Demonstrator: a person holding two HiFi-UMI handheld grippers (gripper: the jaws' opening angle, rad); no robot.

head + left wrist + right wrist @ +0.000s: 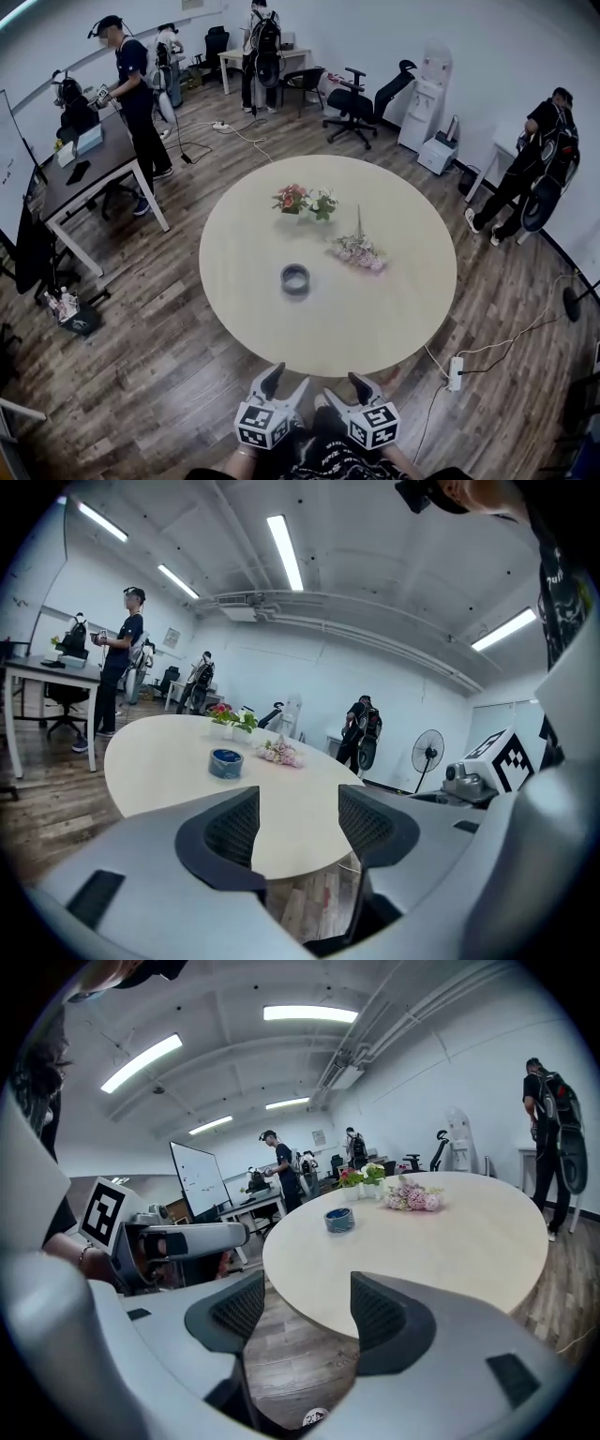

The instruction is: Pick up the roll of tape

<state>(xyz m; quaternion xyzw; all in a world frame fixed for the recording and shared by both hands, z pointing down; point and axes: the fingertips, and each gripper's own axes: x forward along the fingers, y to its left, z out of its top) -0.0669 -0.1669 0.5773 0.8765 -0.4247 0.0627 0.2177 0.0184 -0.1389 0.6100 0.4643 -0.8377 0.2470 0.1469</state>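
While both grippers hang just off the near edge of the round worktop (pixel 375 309), the roll of tape (pixel 295 278) lies flat near the worktop's middle, hole facing up, well apart from either tool. Left gripper (pixel 286 380): jaws apart, nothing between them but the worktop edge and floor beyond. Right gripper (pixel 361 386): jaws likewise spread wide and empty. Nearest neighbours of the roll are a pink bouquet (pixel 358 251) lying on its side to the right and beyond, and two small flower pots (pixel 292 199) further back; none touch it, so its surroundings are open on every side. Handling, as judged: a dark, squat ring, probably light, and stiff enough around its core not to deform under a squeeze. Outer face looks smooth and may slip against the pads; being light, it could also skate across the pale worktop if nudged by one jaw before the other lands. Two holds seem workable: span the outside across its full width, or drop one jaw into the hole and pinch the wall against the other. The wall pinch seems the surer. Either way the low profile calls for the jaws tipping down steeply over it.
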